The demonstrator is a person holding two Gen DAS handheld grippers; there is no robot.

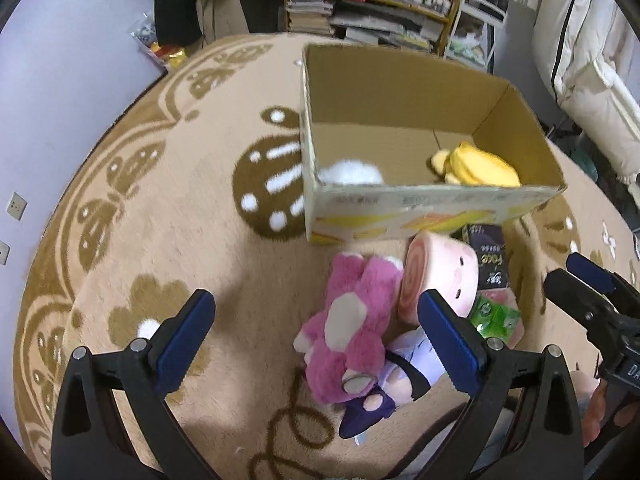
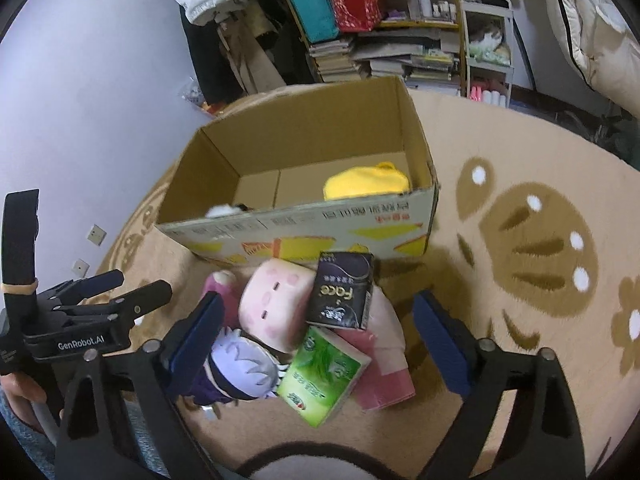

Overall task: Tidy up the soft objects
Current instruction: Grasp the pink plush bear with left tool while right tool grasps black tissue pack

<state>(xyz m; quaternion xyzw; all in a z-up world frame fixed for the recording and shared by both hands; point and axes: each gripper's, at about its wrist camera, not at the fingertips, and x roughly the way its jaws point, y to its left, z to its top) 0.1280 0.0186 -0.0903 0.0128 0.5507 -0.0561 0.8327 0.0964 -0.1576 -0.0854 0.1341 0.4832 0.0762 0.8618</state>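
Note:
An open cardboard box [image 1: 432,204] [image 2: 304,228] stands on the rug and holds a yellow plush [image 1: 476,166] [image 2: 366,182] and a white plush [image 1: 352,172]. In front of it lies a pile: a pink bear [image 1: 348,328], a pink roll-cake plush [image 1: 440,276] [image 2: 276,300], a purple-clad doll [image 1: 400,380] [image 2: 240,368], and black [image 2: 342,290], green [image 2: 324,374] and pink [image 2: 384,384] tissue packs. My left gripper [image 1: 316,336] is open and empty above the bear. My right gripper [image 2: 316,336] is open and empty over the pile.
A beige rug with brown patterns [image 1: 180,216] covers the floor. Shelves with books and bags [image 2: 384,40] stand behind the box. White bedding [image 1: 592,80] hangs at the right. A purple wall [image 2: 100,100] with sockets is at the left.

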